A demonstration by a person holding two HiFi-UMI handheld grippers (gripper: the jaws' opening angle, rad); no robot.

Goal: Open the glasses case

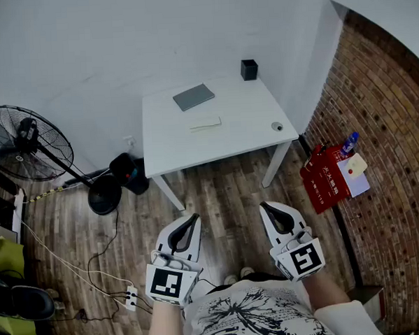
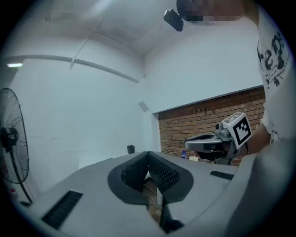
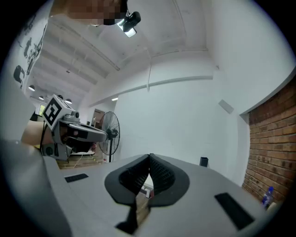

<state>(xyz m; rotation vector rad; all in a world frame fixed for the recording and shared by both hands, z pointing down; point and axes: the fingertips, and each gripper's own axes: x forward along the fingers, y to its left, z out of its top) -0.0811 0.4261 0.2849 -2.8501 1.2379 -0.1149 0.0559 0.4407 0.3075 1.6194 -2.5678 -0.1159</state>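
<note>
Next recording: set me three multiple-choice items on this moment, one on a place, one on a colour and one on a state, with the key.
1. Where does the black box stand?
A. on the floor by the fan
B. at the far right corner of the table
C. between the person's feet

2. What colour is the bag on the floor to the right of the table?
A. green
B. white
C. red

3. How are the left tongs and the right tongs?
A. both shut, nothing in them
B. both wide open
C. right shut on the black box

Key: 1 B, the head view shows the box at that corner. 2 C, the bag is plainly red. 3 A, in each gripper view the tips meet with nothing between them.
</note>
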